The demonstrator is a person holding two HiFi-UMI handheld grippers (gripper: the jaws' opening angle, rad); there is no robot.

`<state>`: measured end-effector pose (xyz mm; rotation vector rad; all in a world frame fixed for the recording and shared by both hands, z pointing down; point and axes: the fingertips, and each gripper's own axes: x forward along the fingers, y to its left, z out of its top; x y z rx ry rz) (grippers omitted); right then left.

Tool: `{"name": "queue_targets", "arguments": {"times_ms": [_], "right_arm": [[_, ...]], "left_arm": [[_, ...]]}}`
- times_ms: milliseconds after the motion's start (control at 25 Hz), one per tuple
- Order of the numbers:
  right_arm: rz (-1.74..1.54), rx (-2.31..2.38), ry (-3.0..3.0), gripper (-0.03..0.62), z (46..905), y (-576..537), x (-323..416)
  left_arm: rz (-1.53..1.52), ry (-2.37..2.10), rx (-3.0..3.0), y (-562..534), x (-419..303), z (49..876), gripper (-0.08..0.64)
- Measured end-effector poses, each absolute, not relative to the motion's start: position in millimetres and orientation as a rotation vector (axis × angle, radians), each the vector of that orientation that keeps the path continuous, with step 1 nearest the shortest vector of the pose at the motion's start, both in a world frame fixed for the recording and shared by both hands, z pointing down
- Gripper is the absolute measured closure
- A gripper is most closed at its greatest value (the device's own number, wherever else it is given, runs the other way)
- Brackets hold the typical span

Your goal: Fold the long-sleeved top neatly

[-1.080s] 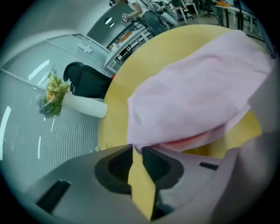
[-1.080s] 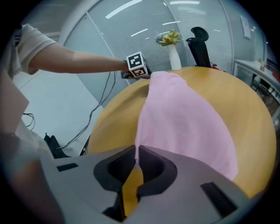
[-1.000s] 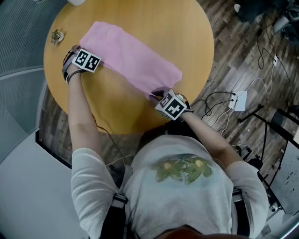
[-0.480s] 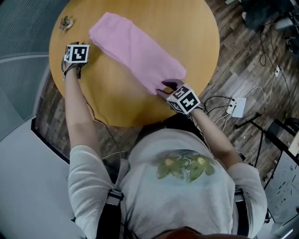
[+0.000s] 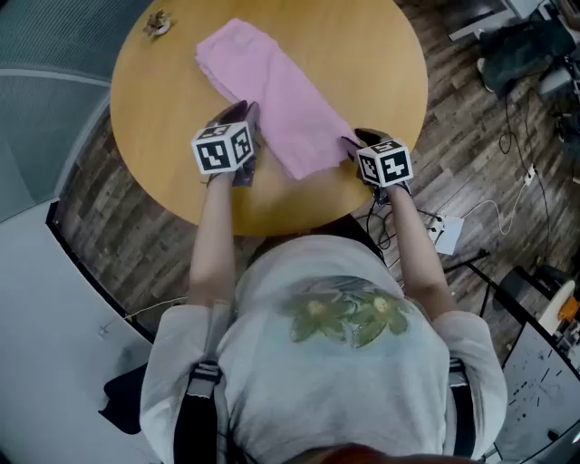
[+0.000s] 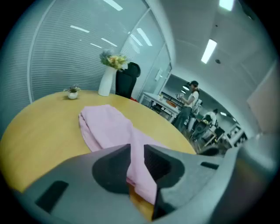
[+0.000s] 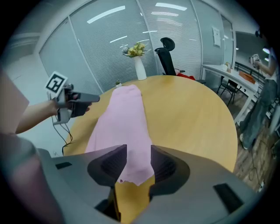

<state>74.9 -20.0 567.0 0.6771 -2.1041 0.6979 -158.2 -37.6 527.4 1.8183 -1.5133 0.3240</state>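
Item one: we are logging the long-sleeved top (image 5: 272, 95), pink and already folded into a long narrow band. It is lying flat and slantwise on the round wooden table (image 5: 362, 63), with its near end pointing towards the person and its far end reaching towards the table's middle.

Item two: we are noting the left gripper (image 5: 243, 113), which is hovering just beside the band's left edge, close to the near end. Its jaws have just been opening and are standing a narrow gap apart. In the left gripper view we are seeing pink fabric through that gap, lying on the table, and we are finding no pad pressing on it.

Item three: we are noting the right gripper (image 5: 355, 140), which is hovering at the band's near right corner. Its jaws have just been opening and are standing clearly apart. In the right gripper view the top's near edge is showing between them with bare table below it, and we are finding nothing gripped.

Item four: we are recording a small potted ornament (image 5: 159, 24) near the table's far left rim, well apart from the top.

Item five: we are recording a white vase of flowers (image 7: 139, 68) and a black office chair (image 7: 166, 57) beyond the table, against a glass wall with blinds.
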Motion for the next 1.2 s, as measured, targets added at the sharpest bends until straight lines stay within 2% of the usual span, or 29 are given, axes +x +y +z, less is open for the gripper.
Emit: {"name": "queue_targets", "arguments": {"times_ms": [280, 360, 440, 680, 760, 800, 840, 920, 1080, 1200], "right_arm": [[0.682, 0.467, -2.019, 0.411, 599.7, -9.7, 83.8], [0.744, 0.454, -2.007, 0.417, 608.3, -4.2, 83.9], [0.856, 0.461, -2.015, 0.462, 609.6, -1.7, 82.0], [0.954, 0.506, -2.032, 0.482, 603.8, -2.6, 84.2], [0.911, 0.505, -2.033, 0.464, 600.3, -1.5, 87.0], [0.881, 0.494, -2.029, 0.442, 598.8, 0.4, 88.4], [0.849, 0.473, -2.022, 0.415, 598.0, 3.5, 89.6], [0.778, 0.410, -2.001, 0.389, 598.2, 12.7, 91.0], [0.558, 0.310, -1.960, 0.379, 602.3, 27.2, 100.7], [0.335, 0.294, -1.966, 0.358, 601.1, 26.5, 106.0]], "left_arm": [[0.815, -1.217, 2.240, 61.9, -31.1, 564.1, 0.481], [0.904, -1.111, 2.250, 79.3, -12.6, 581.2, 0.426], [1.007, -1.033, 2.254, 89.9, -0.2, 598.2, 0.286], [1.389, -0.986, 2.310, 98.2, 2.6, 638.4, 0.275], [1.389, -0.998, 2.282, 98.2, -1.6, 640.0, 0.281], [1.378, -1.020, 2.257, 97.0, -6.1, 639.1, 0.326], [1.362, -1.042, 2.229, 95.3, -11.4, 638.1, 0.432], [1.281, -1.035, 2.170, 93.2, -20.1, 635.6, 0.468], [0.967, -0.968, 2.048, 84.1, -33.4, 609.8, 0.491], [0.582, -0.912, 1.951, 72.8, -36.0, 578.8, 0.492]]}}
